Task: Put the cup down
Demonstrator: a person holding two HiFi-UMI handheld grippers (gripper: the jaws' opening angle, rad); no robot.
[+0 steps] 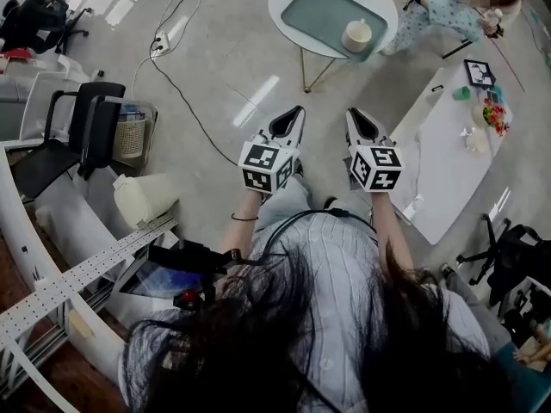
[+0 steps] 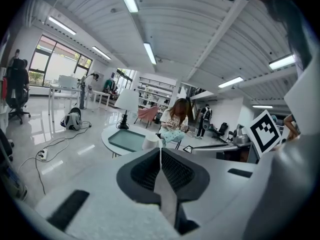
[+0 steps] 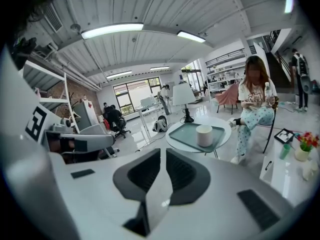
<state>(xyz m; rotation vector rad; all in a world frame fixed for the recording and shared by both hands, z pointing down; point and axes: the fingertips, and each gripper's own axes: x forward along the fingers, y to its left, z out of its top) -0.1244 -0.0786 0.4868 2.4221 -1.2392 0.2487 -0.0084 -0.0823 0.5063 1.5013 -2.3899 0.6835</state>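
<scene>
Your left gripper [image 1: 294,117] and right gripper [image 1: 355,119] are both closed with nothing between them, cup [image 1: 356,34] sits upright on the green tray [image 1: 314,11] on the round table [image 1: 276,3], well ahead; probably light, stiff, smooth-walled, maybe breakable, so pinch across its wall mid-height.

Both closed, empty: left tool [image 1: 298,111], right tool [image 1: 352,114].

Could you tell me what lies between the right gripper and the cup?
Head view: only bare floor, then the round table's rim and the tray under the cup.
</scene>
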